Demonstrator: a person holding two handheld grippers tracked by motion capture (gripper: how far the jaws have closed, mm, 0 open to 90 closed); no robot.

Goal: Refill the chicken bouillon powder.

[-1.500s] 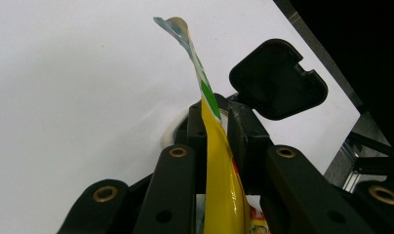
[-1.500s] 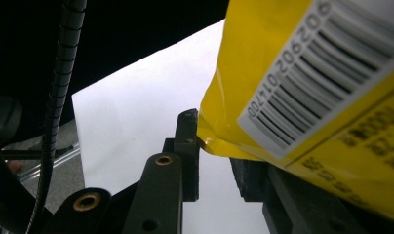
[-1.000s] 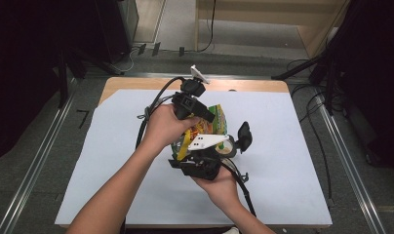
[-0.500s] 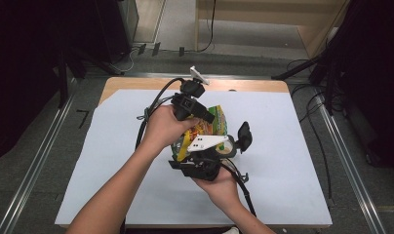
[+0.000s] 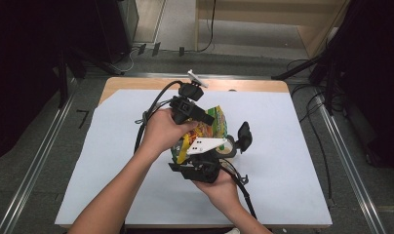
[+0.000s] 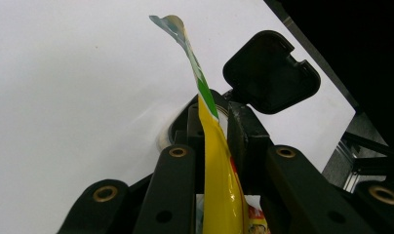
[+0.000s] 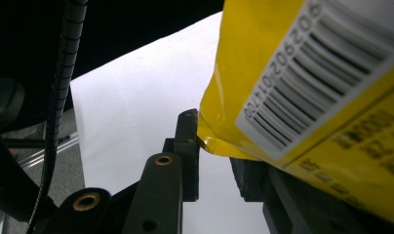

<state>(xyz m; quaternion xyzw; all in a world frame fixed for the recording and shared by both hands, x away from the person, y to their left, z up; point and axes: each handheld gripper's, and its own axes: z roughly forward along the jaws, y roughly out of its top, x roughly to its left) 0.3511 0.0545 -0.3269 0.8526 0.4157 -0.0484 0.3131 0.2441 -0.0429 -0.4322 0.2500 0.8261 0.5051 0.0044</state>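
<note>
White paper covers the desk (image 5: 112, 161); both grippers, left (image 6: 212, 131) and right (image 7: 212, 146), have jaws clamped on the yellow snack bag (image 5: 212, 127). Uneven pulling could rip it sideways, spilling contents.

My snack bag (image 6: 219, 180) is glossy yellow plastic film, smooth and shiny. My left hand-held gripper (image 6: 215, 122) looks matt black plastic with brass-coloured rivets. The surface (image 5: 112, 161) wears matt white paper.
</note>
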